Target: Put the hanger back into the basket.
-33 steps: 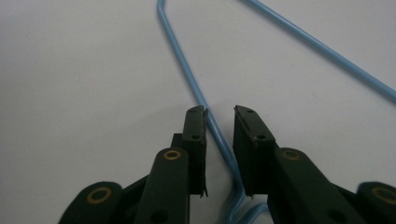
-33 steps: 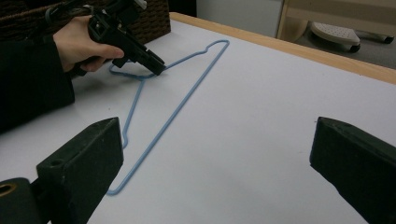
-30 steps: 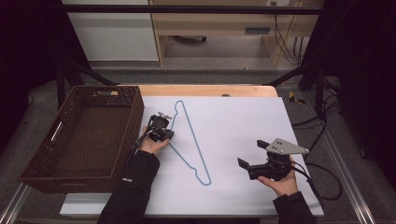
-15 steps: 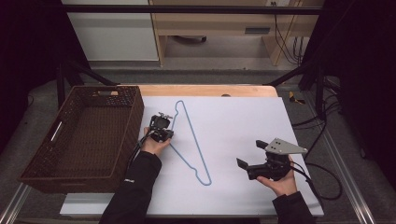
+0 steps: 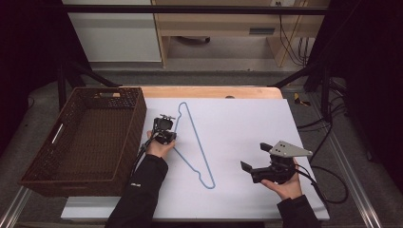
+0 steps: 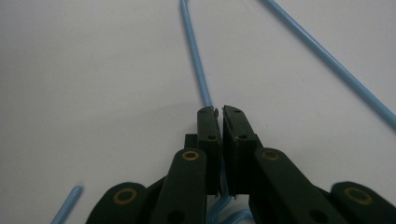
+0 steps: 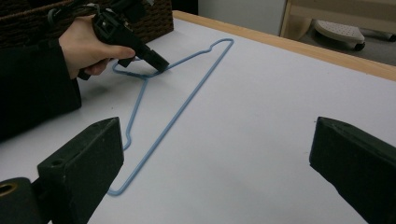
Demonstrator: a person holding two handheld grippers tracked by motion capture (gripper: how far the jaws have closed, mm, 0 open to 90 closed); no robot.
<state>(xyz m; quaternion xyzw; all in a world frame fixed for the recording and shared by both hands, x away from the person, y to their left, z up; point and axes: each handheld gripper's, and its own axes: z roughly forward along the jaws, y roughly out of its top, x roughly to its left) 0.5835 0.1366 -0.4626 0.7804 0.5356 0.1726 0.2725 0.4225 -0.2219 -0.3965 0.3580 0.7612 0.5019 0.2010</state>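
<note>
My left gripper [image 6: 219, 109] had just closed, clamped on the blue hanger [image 5: 197, 145] lying on the table [image 5: 247, 123]; my right gripper [image 5: 254, 159] hovered, jaws apart.

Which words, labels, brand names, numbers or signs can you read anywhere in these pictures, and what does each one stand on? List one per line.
No text can be read in any view.
Left sleeve: a small white mark near the cuff, too small and blurred to read.
Blue wire hanger, wicker basket and both grippers: no lettering visible.
</note>
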